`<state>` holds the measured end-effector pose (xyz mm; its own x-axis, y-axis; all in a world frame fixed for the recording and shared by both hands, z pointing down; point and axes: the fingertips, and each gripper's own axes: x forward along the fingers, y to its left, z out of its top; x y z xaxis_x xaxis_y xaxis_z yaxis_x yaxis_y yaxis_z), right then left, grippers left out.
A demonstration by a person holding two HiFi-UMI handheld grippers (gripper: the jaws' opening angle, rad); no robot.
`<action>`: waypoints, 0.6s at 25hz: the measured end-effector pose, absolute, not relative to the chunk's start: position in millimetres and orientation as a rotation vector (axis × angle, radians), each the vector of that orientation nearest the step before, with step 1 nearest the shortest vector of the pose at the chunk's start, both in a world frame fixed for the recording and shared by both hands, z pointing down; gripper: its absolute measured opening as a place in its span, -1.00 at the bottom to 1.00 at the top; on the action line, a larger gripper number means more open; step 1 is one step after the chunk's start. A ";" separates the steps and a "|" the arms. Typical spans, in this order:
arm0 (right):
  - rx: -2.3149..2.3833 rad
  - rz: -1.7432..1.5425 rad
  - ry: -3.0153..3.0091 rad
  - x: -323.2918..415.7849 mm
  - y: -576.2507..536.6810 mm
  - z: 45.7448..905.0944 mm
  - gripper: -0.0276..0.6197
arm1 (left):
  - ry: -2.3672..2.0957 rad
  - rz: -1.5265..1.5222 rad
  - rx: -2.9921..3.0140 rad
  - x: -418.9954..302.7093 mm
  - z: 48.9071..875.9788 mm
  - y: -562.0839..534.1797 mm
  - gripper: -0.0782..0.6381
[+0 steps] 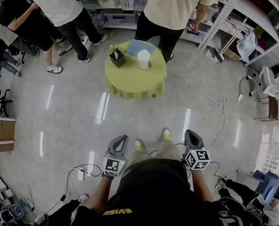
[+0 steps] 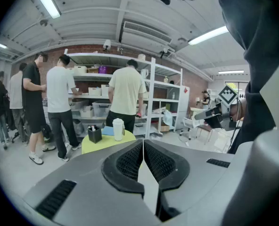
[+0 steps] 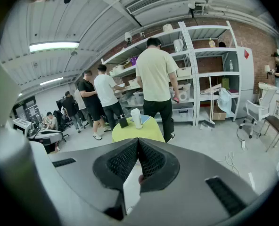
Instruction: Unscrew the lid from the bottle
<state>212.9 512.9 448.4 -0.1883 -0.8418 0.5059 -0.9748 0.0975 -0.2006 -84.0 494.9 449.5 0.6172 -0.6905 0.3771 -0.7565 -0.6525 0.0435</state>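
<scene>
Bottle [image 1: 143, 59]: one only, white, its lid [image 1: 143, 54] on top, upright on the single round yellow-green table [image 1: 135, 83], well ahead of me across bare floor. Two other things share that table: one black holder [image 1: 117, 57] just left of the bottle and one blue sheet [image 1: 138, 46] behind it. Three people stand by the shelves beyond. I hold two grippers low in front of me; my left gripper [image 1: 122, 138] and right gripper [image 1: 190, 133] both have their jaws pressed together with nothing between them.

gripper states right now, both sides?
Left gripper: closed, holding nothing.
Right gripper: closed, holding nothing.
</scene>
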 end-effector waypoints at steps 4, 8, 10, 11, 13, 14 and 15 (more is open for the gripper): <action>1.848 0.610 -2.129 187.2 518.3 420.3 -0.91 | -1.279 0.426 2.635 -143.2 433.0 473.1 -0.71; 1.858 0.502 -2.145 181.8 522.5 388.1 -0.91 | -1.376 0.348 2.635 -172.6 397.8 451.2 -0.71; 1.859 0.460 -2.152 181.8 521.8 378.5 -0.91 | -1.404 0.302 2.637 -172.9 382.3 446.1 -0.71; 1.858 0.445 -2.163 181.1 520.0 374.8 -0.91 | -1.410 0.286 2.645 -170.0 376.4 444.6 -0.71; 1.854 0.405 -2.212 176.2 514.6 365.9 -0.91 | -1.414 0.273 2.665 -161.2 367.9 442.7 -0.71; 1.852 0.379 -2.242 172.8 512.0 359.8 -0.91 | -1.411 0.271 2.671 -156.8 364.8 442.5 -0.71; 1.851 0.351 -2.269 169.5 509.7 353.1 -0.91 | -1.405 0.266 2.671 -152.6 361.9 443.0 -0.71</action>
<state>169.5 509.7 353.1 -0.2007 -0.9341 0.2951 -0.9796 0.1911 -0.0614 -152.6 443.0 361.9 0.5561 -0.8052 0.2060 -0.8248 -0.5652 0.0172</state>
